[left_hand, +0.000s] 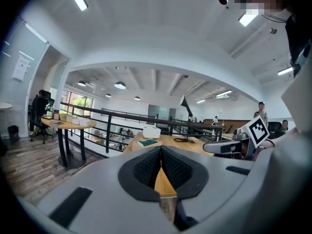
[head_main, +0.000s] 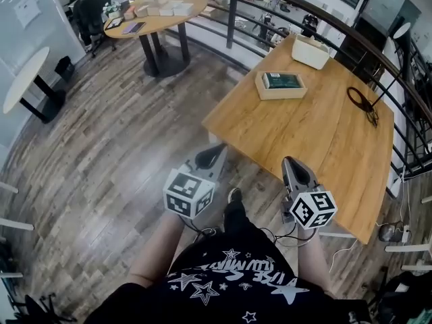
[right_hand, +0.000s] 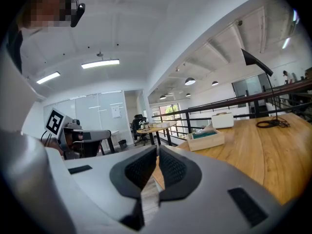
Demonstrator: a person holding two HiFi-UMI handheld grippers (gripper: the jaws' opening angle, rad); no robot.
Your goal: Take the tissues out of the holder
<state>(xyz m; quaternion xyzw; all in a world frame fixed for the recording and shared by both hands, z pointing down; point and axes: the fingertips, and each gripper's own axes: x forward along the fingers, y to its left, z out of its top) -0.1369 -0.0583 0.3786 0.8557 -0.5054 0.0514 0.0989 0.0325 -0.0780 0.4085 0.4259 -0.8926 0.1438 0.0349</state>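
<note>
The tissue holder [head_main: 280,84] is a low wooden box with a green tissue pack in it, standing on the far part of the wooden table [head_main: 317,133]. It also shows small ahead in the left gripper view as the holder [left_hand: 147,143], and in the right gripper view as the holder [right_hand: 205,139]. My left gripper [head_main: 214,152] hangs over the floor just short of the table's near corner, its pads together with nothing between them. My right gripper [head_main: 291,162] is over the table's near edge, shut and empty too. Both are well short of the holder.
A white box [head_main: 310,51] stands behind the holder, near the railing [head_main: 233,9]. A coiled black cable [head_main: 362,103] lies at the table's right. A round table [head_main: 155,15] with boxes stands far left. The person's legs and a foot [head_main: 234,196] are below the grippers.
</note>
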